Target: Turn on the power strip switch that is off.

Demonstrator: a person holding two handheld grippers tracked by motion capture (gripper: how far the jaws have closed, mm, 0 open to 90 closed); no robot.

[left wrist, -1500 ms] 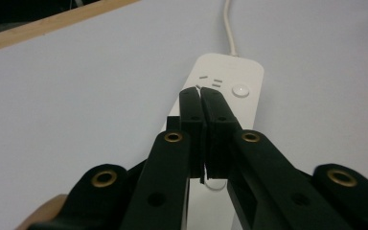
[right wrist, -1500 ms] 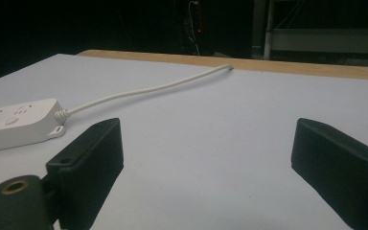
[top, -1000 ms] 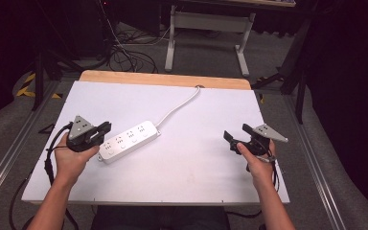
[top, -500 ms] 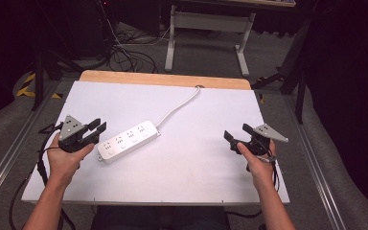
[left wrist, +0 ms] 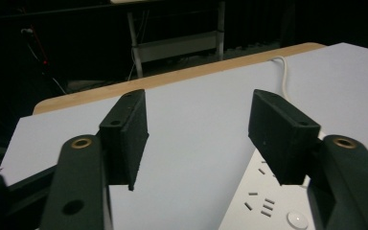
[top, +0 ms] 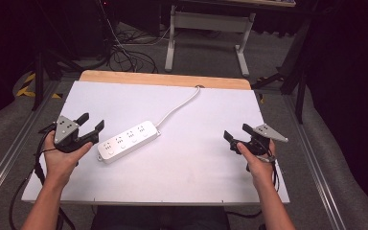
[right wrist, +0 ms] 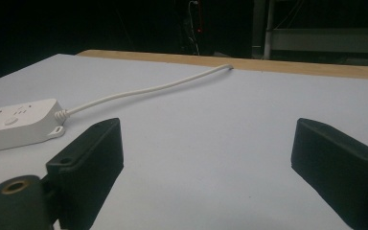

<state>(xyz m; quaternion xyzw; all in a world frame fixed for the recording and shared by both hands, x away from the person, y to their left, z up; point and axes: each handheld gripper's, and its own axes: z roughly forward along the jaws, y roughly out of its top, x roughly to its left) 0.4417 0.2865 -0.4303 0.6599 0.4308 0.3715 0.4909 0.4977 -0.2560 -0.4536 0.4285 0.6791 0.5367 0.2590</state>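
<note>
A white power strip (top: 128,142) with several sockets and round buttons lay flat and slantwise on the left half of the white table (top: 196,167), its white cord (top: 177,106) curving away to the far wooden edge.

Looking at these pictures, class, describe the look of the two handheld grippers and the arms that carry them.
Both the left gripper and the right gripper are black, each with two blocky jaws. A grey three-cornered plate tops each, and brass-coloured rings sit at the jaw joints. A black cable trails from each. The forearms are bare, without sleeves.
</note>
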